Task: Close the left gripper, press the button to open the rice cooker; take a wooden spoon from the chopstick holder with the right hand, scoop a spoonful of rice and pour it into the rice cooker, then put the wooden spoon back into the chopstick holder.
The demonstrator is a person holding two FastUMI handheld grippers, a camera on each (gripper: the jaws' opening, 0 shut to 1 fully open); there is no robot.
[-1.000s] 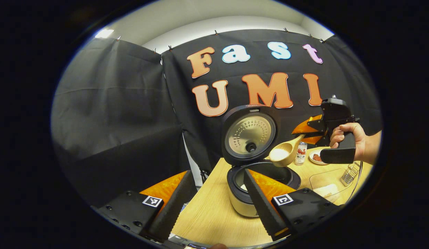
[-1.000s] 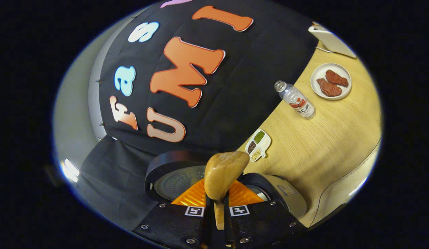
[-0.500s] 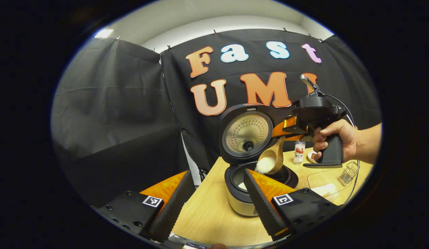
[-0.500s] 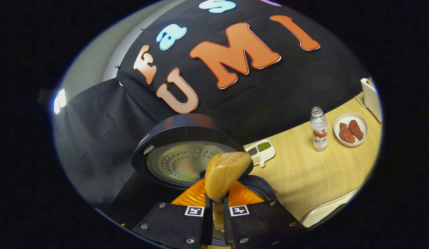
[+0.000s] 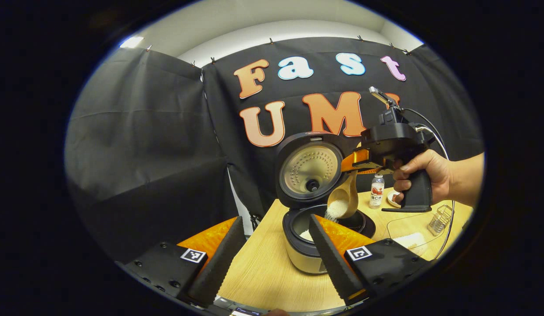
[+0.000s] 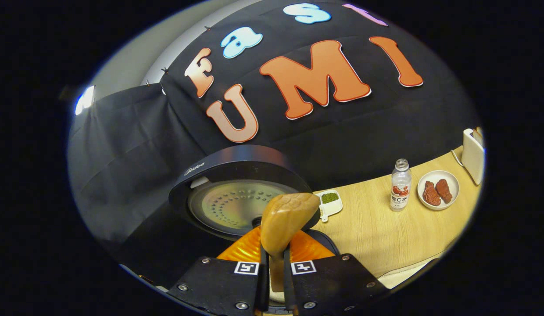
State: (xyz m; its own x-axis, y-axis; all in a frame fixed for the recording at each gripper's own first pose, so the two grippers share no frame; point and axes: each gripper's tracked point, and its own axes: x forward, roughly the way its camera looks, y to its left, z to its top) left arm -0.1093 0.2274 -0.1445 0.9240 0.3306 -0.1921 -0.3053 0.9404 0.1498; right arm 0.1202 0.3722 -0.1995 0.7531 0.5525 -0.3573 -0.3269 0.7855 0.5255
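Wooden spoon [image 5: 345, 198] has tipped further over "Midea" rice cooker [image 5: 308, 245]; right gripper [image 6: 274, 263] clamps it, left gripper [image 5: 272, 259] apart.

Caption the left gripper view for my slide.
Right gripper tips rice from a light wooden spoon into the open beige rice cooker.

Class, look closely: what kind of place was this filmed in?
Probably a staged kitchen booth, not a home: black cloth wall, wooden table with an open rice cooker, drink bottle and plate of meat.

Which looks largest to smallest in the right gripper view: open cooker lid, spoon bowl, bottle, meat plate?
1. Cooker lid
2. Spoon bowl, though it sits closest to the camera
3. Bottle and meat plate: too alike to rank
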